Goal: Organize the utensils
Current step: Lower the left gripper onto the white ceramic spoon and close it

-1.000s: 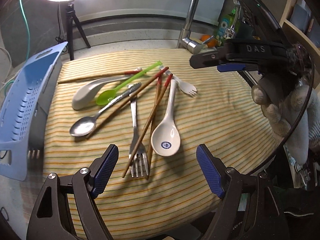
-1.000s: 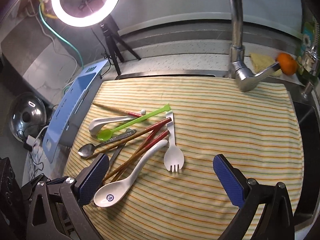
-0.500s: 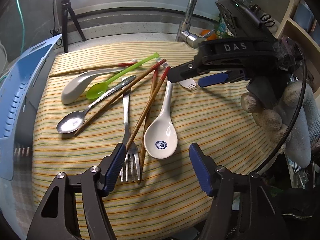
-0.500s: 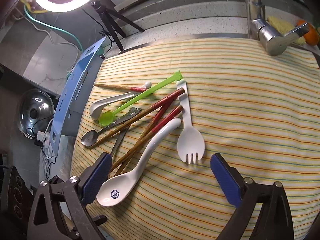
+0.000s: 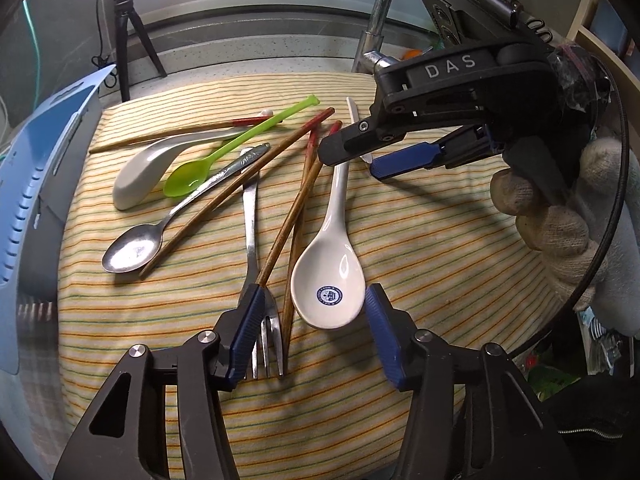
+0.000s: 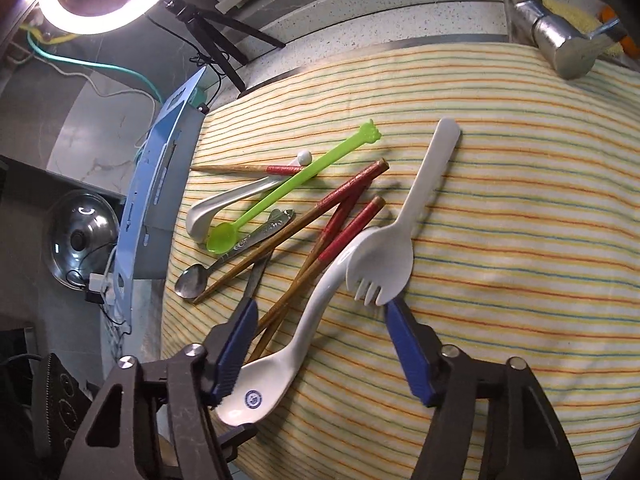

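Both claws spread wide over the utensil pile on the striped cloth.

Left claw [image 5: 312, 320] hangs released at the bottom of its frame, jaws either side of the white spoon's [image 5: 328, 276] bowl and the fork [image 5: 260, 300] tines, gripping nothing. Right claw [image 6: 320, 344] is just as open, low in its own frame, its jaws flanking the spork [image 6: 388, 256] head and the spoon handle. Out from there, red-tipped chopsticks [image 6: 320, 232] fan across the centre, with the green spoon [image 6: 280, 196], steel spoon [image 6: 200, 276] and grey spoon [image 6: 224, 204] to the left. All lie on the cloth [image 6: 500, 240]. A blue rack [image 6: 156, 184] stands at the left edge; the tap [image 6: 560, 44] is upper right.
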`<state>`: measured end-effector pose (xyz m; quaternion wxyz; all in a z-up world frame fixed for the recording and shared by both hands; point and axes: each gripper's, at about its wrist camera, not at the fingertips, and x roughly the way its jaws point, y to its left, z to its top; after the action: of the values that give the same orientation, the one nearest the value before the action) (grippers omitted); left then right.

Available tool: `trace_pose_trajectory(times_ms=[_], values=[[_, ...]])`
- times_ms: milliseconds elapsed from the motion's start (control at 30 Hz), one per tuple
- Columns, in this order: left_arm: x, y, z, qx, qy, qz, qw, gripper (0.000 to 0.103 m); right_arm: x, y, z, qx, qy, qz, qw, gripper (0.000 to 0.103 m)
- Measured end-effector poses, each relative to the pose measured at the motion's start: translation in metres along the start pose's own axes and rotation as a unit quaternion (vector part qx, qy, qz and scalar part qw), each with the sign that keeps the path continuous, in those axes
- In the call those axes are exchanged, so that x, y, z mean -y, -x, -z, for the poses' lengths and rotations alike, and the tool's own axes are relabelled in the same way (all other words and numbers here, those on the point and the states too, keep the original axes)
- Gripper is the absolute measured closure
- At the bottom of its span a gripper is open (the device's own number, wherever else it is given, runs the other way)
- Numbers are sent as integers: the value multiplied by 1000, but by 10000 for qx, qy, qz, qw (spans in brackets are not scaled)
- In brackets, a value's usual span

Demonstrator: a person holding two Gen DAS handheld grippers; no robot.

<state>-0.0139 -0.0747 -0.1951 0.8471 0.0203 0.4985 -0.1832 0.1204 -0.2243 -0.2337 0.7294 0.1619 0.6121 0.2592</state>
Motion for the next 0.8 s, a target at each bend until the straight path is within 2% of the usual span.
trace_pose_trajectory(times_ms=[100,267,367,433,600,667,800], values=[[1,0,1,-35,-35,3,10000,52,0,-2,1,-43,-48,5,10000,44],[5,1,6,-46,-132,-38,9999,52,-3,-6,6,-173,-106,-135,9997,54],[5,-1,6,-78,-113,-12,9999,58,-4,-10,5,-166,-174,-161,9996,55],[7,-2,6,-68,-129,-4,9999,59,-5,-12,3,-135,-214,-180,9995,57],[8,-3,6,-41,-132,85,9999,64,-6,-16,0,-159,-189,-115,9996,72],[8,-2,6,-18,-130,93,9999,64,-5,-17,1,-209,-205,-127,9995,82],[7,-2,7,34,-113,137,9998,65,-1,-16,6,-211,-259,-170,9993,88]])
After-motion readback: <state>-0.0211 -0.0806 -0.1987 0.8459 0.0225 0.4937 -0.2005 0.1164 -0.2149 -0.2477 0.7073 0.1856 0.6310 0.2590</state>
